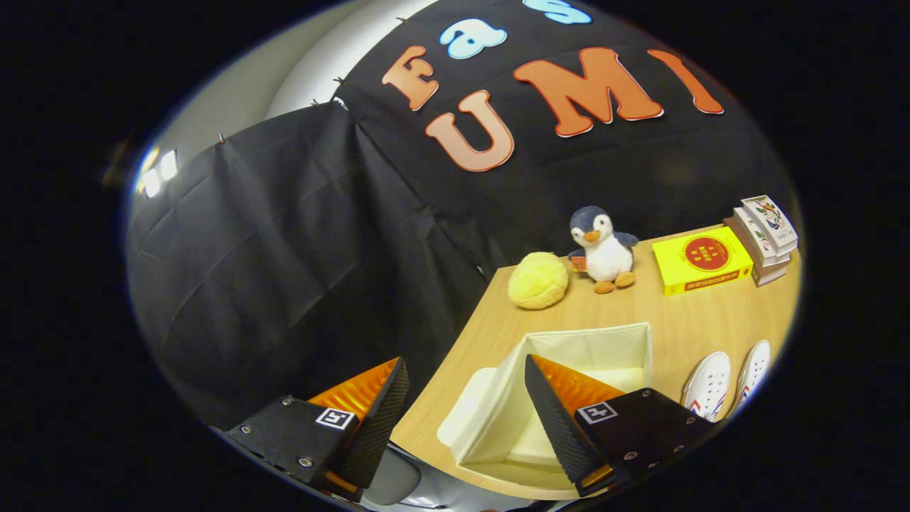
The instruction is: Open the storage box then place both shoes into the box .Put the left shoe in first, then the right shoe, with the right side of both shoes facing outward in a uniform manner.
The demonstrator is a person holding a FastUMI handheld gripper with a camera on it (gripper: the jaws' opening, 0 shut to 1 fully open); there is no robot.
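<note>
Currently: storage box open, shoes untouched.
Gripper fingers spread, gripping nothing (approach stance), box near tabletop edge for access.

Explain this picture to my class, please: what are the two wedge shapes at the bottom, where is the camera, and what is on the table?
The camera rides on a hand-held tool and looks forward along its tongs. The two wedges are the tongs' fingers; they stand apart, open, holding nothing.

Ahead is a wooden table. Just past the fingers sits a cream fabric storage box, already open, with its lid hanging beside it; one finger partly hides its inside. Beside the box lie two white shoes, not yet packed.

Further back are a yellow fluffy ball, a toy penguin, a yellow box and a stack of small boxes. Black cloth forms the wall.
</note>
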